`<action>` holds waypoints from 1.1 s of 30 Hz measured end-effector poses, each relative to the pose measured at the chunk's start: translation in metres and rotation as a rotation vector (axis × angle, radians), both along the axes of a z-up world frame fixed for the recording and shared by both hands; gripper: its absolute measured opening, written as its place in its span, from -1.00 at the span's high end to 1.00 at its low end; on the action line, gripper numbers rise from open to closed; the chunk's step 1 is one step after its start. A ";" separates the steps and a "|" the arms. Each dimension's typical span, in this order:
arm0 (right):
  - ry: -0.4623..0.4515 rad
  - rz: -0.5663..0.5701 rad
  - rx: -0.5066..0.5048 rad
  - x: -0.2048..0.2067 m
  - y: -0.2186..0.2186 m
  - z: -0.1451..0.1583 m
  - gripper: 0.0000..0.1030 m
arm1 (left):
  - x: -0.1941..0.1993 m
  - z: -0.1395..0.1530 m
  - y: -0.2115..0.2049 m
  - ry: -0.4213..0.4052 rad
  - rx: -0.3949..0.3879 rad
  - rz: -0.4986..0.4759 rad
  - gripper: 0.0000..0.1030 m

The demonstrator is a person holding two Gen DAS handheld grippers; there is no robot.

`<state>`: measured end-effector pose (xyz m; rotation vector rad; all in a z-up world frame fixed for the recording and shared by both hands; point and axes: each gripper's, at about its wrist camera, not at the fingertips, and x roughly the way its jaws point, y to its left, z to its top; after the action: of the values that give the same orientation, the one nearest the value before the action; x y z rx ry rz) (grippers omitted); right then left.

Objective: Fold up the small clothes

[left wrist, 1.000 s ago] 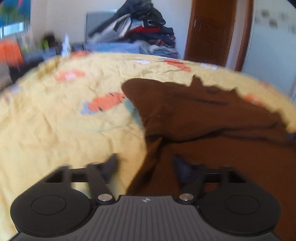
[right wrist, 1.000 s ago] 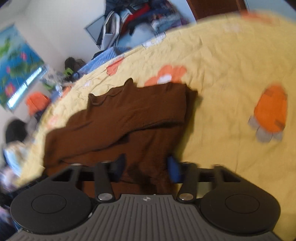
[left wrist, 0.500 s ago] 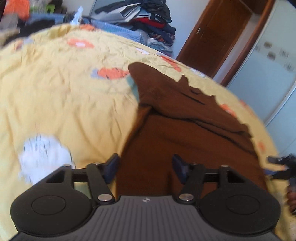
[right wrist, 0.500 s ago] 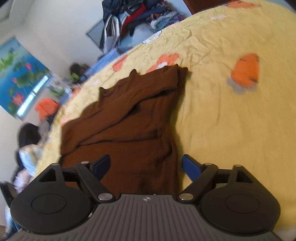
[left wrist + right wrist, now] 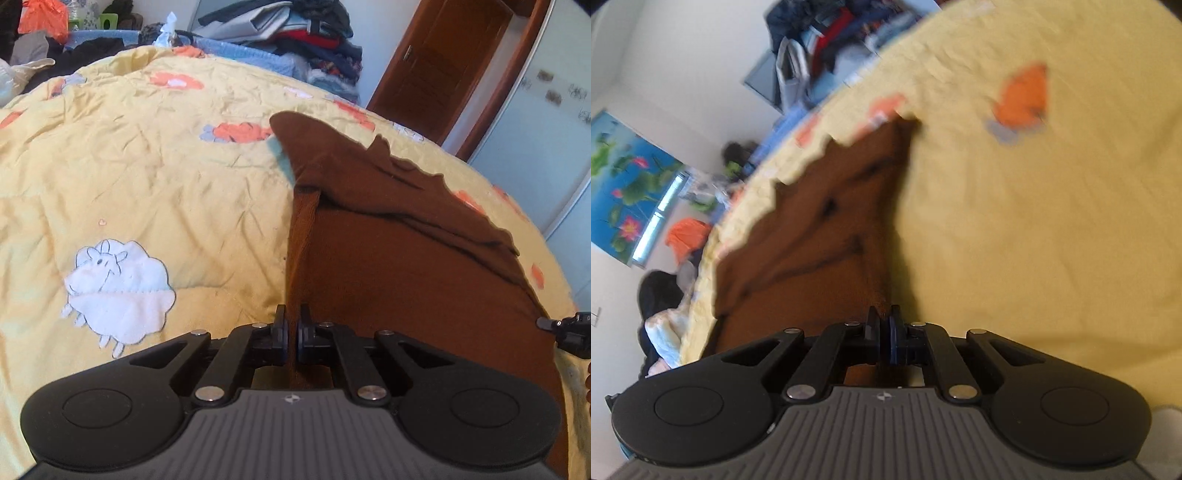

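Observation:
A brown knit garment point(image 5: 399, 266) lies spread on a yellow quilt point(image 5: 155, 177), its sleeves folded across the far part. My left gripper point(image 5: 291, 318) is shut on the garment's near left edge, which runs as a raised ridge between the pads. In the right wrist view the same brown garment point(image 5: 827, 236) stretches away to the left. There my right gripper point(image 5: 885, 318) is shut on its near right edge, brown cloth pinched between the pads. The right gripper's tip point(image 5: 565, 328) shows at the left wrist view's right edge.
The quilt carries a white sheep patch point(image 5: 118, 288) and orange patches point(image 5: 240, 132). A heap of clothes point(image 5: 295, 33) is piled beyond the bed's far side. A brown door point(image 5: 443, 62) stands at the back right, a flower picture point(image 5: 624, 188) on the left wall.
Both grippers were open over the garment's near edge half a second ago and have now shut on it, the left on the left edge, the right on the right edge. Both views rolled.

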<state>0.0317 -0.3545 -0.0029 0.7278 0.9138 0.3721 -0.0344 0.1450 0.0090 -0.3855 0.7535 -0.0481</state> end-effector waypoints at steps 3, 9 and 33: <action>0.028 -0.005 0.106 -0.016 -0.002 -0.002 0.27 | -0.012 -0.002 0.014 0.046 -0.169 0.000 0.73; 0.061 0.082 0.214 -0.068 0.012 -0.001 -0.16 | -0.060 -0.012 0.016 0.065 -0.432 -0.086 -0.24; 0.151 0.222 0.250 -0.137 0.040 0.004 -0.26 | -0.125 -0.023 0.004 0.077 -0.559 -0.166 -0.47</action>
<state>-0.1056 -0.3142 0.0014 0.8952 1.1070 0.6424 -0.1595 0.1490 -0.0142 -0.8591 0.8420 -0.4075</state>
